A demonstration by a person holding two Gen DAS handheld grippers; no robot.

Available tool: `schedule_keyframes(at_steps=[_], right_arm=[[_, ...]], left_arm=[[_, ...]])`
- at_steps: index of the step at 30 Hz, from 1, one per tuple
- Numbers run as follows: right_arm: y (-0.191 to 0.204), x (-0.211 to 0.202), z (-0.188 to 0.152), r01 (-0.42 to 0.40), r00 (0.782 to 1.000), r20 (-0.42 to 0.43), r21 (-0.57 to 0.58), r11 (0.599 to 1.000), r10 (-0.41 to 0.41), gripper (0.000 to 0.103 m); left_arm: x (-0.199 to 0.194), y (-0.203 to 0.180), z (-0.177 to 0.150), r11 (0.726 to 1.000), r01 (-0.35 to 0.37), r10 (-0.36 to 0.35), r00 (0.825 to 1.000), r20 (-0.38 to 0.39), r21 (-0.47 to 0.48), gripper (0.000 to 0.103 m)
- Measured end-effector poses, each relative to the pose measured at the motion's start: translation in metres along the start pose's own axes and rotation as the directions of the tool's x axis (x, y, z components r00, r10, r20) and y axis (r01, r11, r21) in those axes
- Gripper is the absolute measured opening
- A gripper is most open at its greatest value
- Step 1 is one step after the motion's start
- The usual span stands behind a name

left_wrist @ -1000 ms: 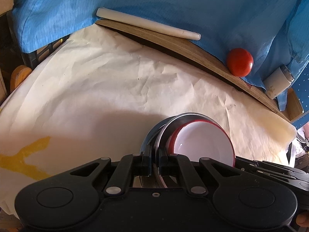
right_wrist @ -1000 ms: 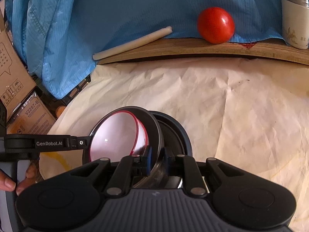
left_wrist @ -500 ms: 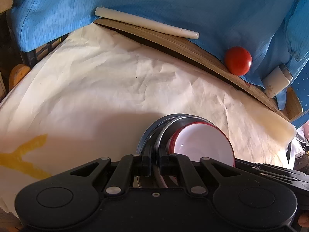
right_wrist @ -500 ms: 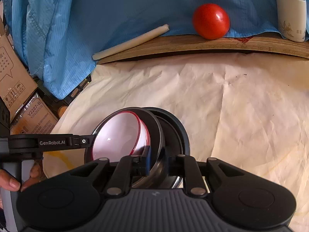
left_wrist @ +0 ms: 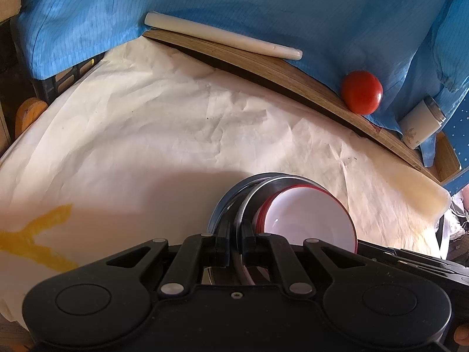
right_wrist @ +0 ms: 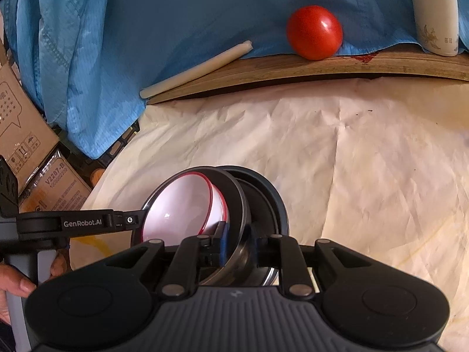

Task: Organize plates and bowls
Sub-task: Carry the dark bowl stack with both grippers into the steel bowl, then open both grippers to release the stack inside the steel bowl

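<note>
Bowls [left_wrist: 310, 220] are sitting nested on the paper-covered table [left_wrist: 176, 135]; left gripper [left_wrist: 234, 249] and right gripper [right_wrist: 237, 243] are both pinching the steel rim, needing a level lift.

Lower parts of the stacked bowls [right_wrist: 187, 205] are hidden behind my right tongs [right_wrist: 237, 246] body. Cup [right_wrist: 433, 14] top cut off at upper right of frame. Hand [right_wrist: 14, 287] cropped at lower left. Cardboard box [right_wrist: 20, 117] print too small to read.
</note>
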State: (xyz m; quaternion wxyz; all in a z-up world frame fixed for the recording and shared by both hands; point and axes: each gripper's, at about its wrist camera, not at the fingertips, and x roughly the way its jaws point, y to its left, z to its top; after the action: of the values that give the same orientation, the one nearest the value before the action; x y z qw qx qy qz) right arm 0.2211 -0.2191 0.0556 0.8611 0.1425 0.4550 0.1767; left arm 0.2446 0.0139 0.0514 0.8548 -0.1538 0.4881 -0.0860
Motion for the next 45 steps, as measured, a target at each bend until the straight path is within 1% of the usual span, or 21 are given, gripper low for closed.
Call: schedule_keyframes(at_steps=[2, 3, 8, 11, 12, 13, 14, 16, 20, 24, 26, 28, 30, 31, 34, 37, 39, 40, 45], right_arm=[[0.0, 0.0, -0.001, 0.005, 1.0, 0.008, 0.002, 1.0, -0.005, 0.022], [0.0, 0.0, -0.001, 0.001, 1.0, -0.002, 0.009, 1.0, -0.001, 0.023], [-0.001, -0.001, -0.004, 0.007, 1.0, 0.019, 0.013, 1.0, -0.007, 0.025], [-0.001, -0.002, -0.005, 0.022, 0.999, 0.032, 0.008, 1.0, -0.022, 0.031], [-0.001, -0.002, -0.005, 0.037, 0.999, 0.026, 0.0, 0.999, -0.037, 0.035], [-0.002, -0.002, -0.006, 0.047, 0.998, 0.032, 0.002, 0.999, -0.047, 0.041], [-0.003, -0.003, -0.006, 0.055, 0.998, 0.038, 0.004, 0.998, -0.055, 0.044], [-0.006, -0.003, -0.006, 0.065, 0.997, 0.05, 0.009, 0.998, -0.065, 0.051], [-0.011, -0.003, -0.006, 0.056, 0.997, 0.055, 0.033, 0.998, -0.058, 0.056], [-0.009, -0.003, -0.008, 0.069, 0.995, 0.07, 0.024, 0.997, -0.07, 0.06], [-0.009, -0.004, -0.01, 0.08, 0.993, 0.08, 0.02, 0.997, -0.082, 0.064], [-0.009, -0.006, -0.011, 0.092, 0.991, 0.096, 0.016, 0.996, -0.094, 0.072], [-0.01, -0.008, -0.011, 0.098, 0.989, 0.106, 0.017, 0.995, -0.099, 0.074], [-0.011, -0.008, -0.011, 0.098, 0.989, 0.107, 0.018, 0.995, -0.1, 0.076], [-0.011, -0.009, -0.012, 0.102, 0.988, 0.111, 0.022, 0.995, -0.104, 0.078], [-0.013, -0.01, -0.013, 0.099, 0.987, 0.124, 0.031, 0.995, -0.103, 0.081], [-0.014, -0.012, -0.014, 0.097, 0.986, 0.132, 0.033, 0.995, -0.1, 0.083], [-0.014, -0.013, -0.015, 0.096, 0.986, 0.136, 0.034, 0.995, -0.1, 0.085], [-0.013, -0.018, -0.019, 0.097, 0.982, 0.16, 0.025, 0.995, -0.099, 0.089]], left_arm=[[0.0, 0.0, 0.0, 1.0, 0.001, -0.001, 1.0, 0.002, -0.004, 0.005], [0.0, 0.0, 0.0, 1.0, 0.0, 0.0, 1.0, 0.003, -0.004, 0.005], [0.0, 0.0, -0.001, 1.0, -0.004, 0.004, 1.0, 0.008, -0.004, 0.005], [0.0, 0.001, -0.001, 1.0, -0.005, 0.005, 1.0, 0.012, 0.001, 0.006], [-0.001, 0.0, -0.001, 1.0, -0.009, 0.009, 1.0, 0.023, 0.01, 0.007], [-0.002, -0.001, -0.001, 1.0, -0.017, 0.016, 0.999, 0.035, 0.023, 0.011], [-0.004, -0.002, -0.002, 0.999, -0.025, 0.024, 0.999, 0.049, 0.035, 0.013], [-0.006, -0.004, -0.002, 0.998, -0.037, 0.033, 0.997, 0.069, 0.049, 0.016], [-0.008, -0.006, -0.002, 0.996, -0.052, 0.046, 0.995, 0.088, 0.07, 0.018], [-0.009, -0.008, -0.003, 0.994, -0.067, 0.058, 0.992, 0.11, 0.083, 0.022], [-0.01, -0.008, -0.003, 0.994, -0.076, 0.066, 0.991, 0.116, 0.084, 0.029], [-0.011, -0.006, -0.003, 0.993, -0.084, 0.074, 0.989, 0.124, 0.078, 0.035], [-0.012, -0.003, -0.003, 0.994, -0.085, 0.076, 0.988, 0.133, 0.065, 0.041], [-0.013, -0.003, -0.003, 0.995, -0.082, 0.073, 0.988, 0.137, 0.061, 0.046], [-0.013, -0.002, -0.004, 0.994, -0.091, 0.081, 0.986, 0.144, 0.061, 0.049], [-0.014, -0.002, -0.005, 0.993, -0.103, 0.093, 0.983, 0.158, 0.062, 0.055], [-0.015, -0.001, -0.006, 0.993, -0.103, 0.091, 0.98, 0.176, 0.064, 0.063], [-0.017, -0.001, -0.007, 0.993, -0.099, 0.086, 0.979, 0.182, 0.063, 0.07], [-0.023, -0.004, -0.013, 0.991, -0.111, 0.091, 0.97, 0.224, 0.08, 0.073]])
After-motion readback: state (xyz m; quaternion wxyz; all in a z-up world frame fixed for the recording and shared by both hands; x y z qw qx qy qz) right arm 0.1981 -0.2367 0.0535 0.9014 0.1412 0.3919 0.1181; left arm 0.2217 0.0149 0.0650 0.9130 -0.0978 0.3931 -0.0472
